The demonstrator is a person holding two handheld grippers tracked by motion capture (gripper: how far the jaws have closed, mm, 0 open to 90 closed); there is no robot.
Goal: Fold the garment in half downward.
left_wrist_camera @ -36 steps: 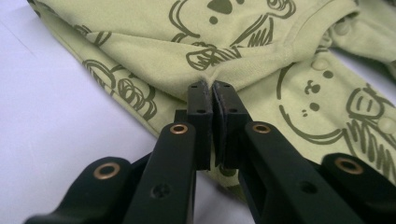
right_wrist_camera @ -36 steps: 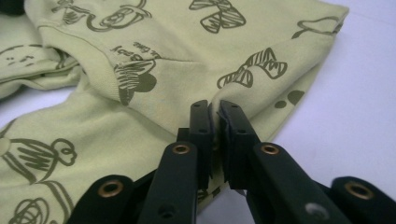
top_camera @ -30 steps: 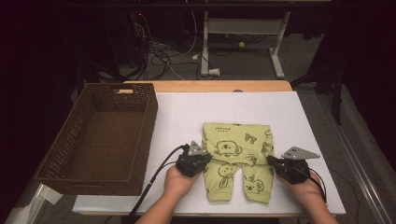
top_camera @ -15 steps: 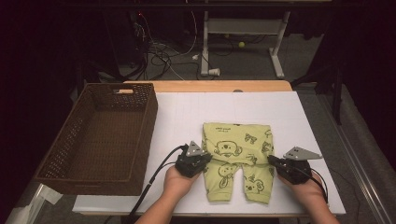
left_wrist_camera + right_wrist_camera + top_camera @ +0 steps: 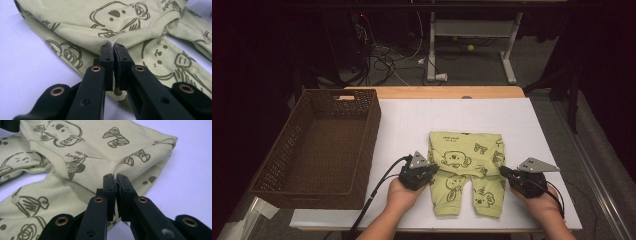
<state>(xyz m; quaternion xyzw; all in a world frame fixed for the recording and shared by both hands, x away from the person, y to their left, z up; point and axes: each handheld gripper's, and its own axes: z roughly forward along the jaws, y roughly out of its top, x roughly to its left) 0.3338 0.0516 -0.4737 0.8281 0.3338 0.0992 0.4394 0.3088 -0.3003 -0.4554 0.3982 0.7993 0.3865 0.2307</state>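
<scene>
A light green baby garment (image 5: 467, 170) printed with koalas and bows lies on the white table, its upper part folded down over the two legs. My left gripper (image 5: 431, 172) pinches the folded layer's left edge; its jaws press together on a pucker of the cloth (image 5: 117, 41). At the right edge my right gripper (image 5: 506, 171) is likewise shut on the garment's folded layer (image 5: 117, 171). Both hands rest low at the table's near side.
A dark brown wicker basket (image 5: 362, 145) stands on the left of the white table top (image 5: 452, 115). Cables trail from both grippers off the near edge. Beyond the table are floor cables and a white desk frame (image 5: 472, 35).
</scene>
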